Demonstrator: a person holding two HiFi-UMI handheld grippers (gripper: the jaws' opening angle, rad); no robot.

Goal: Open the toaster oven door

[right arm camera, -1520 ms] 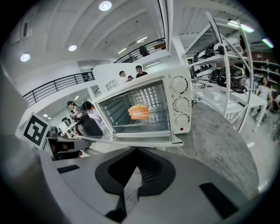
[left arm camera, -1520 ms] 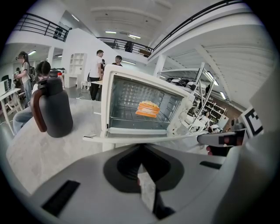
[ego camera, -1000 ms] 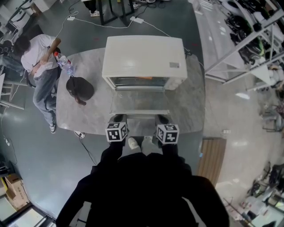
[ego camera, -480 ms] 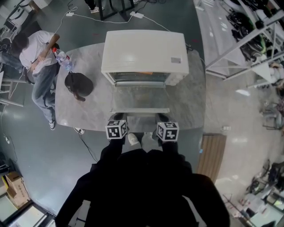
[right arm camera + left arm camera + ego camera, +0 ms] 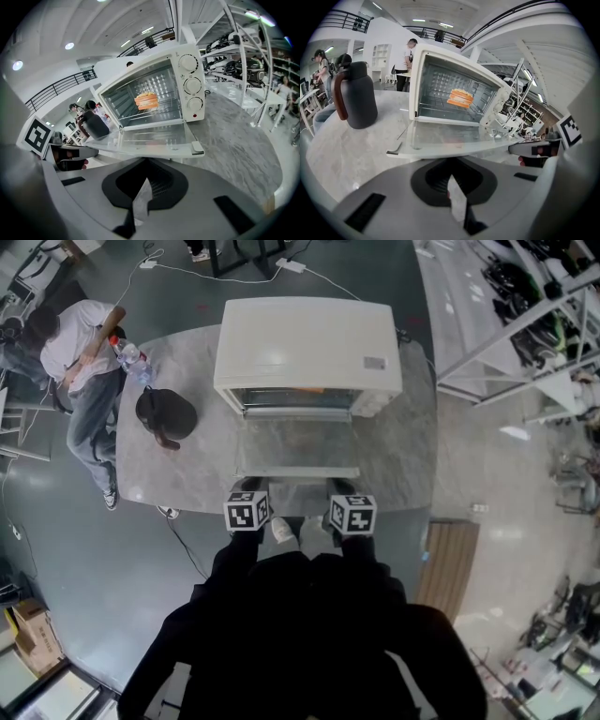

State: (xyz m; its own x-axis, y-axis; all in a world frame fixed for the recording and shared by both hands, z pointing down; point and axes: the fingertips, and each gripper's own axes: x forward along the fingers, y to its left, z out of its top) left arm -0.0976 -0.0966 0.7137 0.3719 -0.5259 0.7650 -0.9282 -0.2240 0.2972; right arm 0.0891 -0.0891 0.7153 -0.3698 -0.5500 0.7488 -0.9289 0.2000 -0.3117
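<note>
Head view: cream-white boxy metal toaster oven (image 5: 307,343) sits at the far side of a grey marble-look table (image 5: 412,456), w/ its glass door (image 5: 295,442) dropped flat toward the person, and the pale handle bar (image 5: 297,472) at the near edge. The left gripper (image 5: 249,493) and right gripper (image 5: 342,495) hang just beside that handle bar, one near each end; contact can't be judged from here. A black rounded jug (image 5: 167,418) stands left of the oven, well apart from it, and a person in a white top (image 5: 80,348) is by the table's far left corner. Left gripper view: the claw's two jaws are pressed together w/ nothing between them, just below and short of the door's front edge, not on it. The oven cavity is fully exposed, wire rack visible, w/ an orange-and-yellow food item (image 5: 461,98) on the rack. Right gripper view: same story, jaws closed on nothing, the door's edge just above and ahead of them, apart. Three round white dials (image 5: 191,84) line the oven's right panel. Judgement: task looks done, since the door lies approx. horizontal at what seems full swing and neither claw grips it. Nothing obvious is left except backing the grippers off.
</note>
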